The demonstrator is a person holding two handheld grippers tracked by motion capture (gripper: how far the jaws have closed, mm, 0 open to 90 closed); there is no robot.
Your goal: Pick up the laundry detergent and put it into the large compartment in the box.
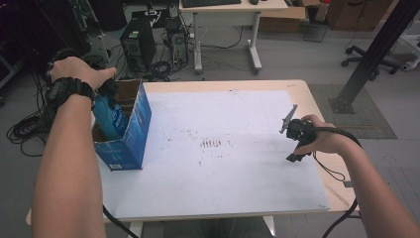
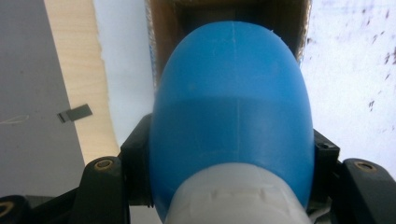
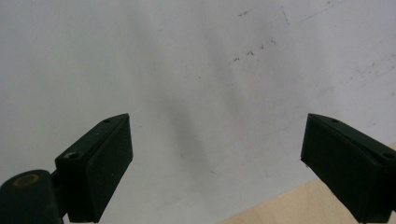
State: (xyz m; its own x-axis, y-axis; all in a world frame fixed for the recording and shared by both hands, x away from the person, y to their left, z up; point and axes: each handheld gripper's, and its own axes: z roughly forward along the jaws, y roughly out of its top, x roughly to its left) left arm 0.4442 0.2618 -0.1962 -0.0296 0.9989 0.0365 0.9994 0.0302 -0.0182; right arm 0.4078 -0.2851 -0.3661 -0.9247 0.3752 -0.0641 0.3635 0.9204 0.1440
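A blue plastic bottle (image 1: 111,118) with a white cap (image 2: 233,198) hangs cap-up inside an open blue cardboard box (image 1: 132,135) at the left edge of the table. My left gripper (image 1: 106,92) is shut on the bottle (image 2: 231,102) just below the cap, with a black jaw pressed against each side. The box's brown inner wall (image 2: 166,37) lies beyond the bottle. My right gripper (image 1: 296,148) hovers low over the right part of the white board (image 1: 223,178). It is open (image 3: 217,163), jaws wide apart, with nothing between them.
The white board covers most of the light wooden table (image 1: 317,99) and has dark smudges (image 1: 212,144) at its middle. On the floor beyond stand a computer tower (image 1: 137,44), cables, a desk (image 1: 233,20), a black post (image 1: 376,49) and a chair base (image 1: 369,62).
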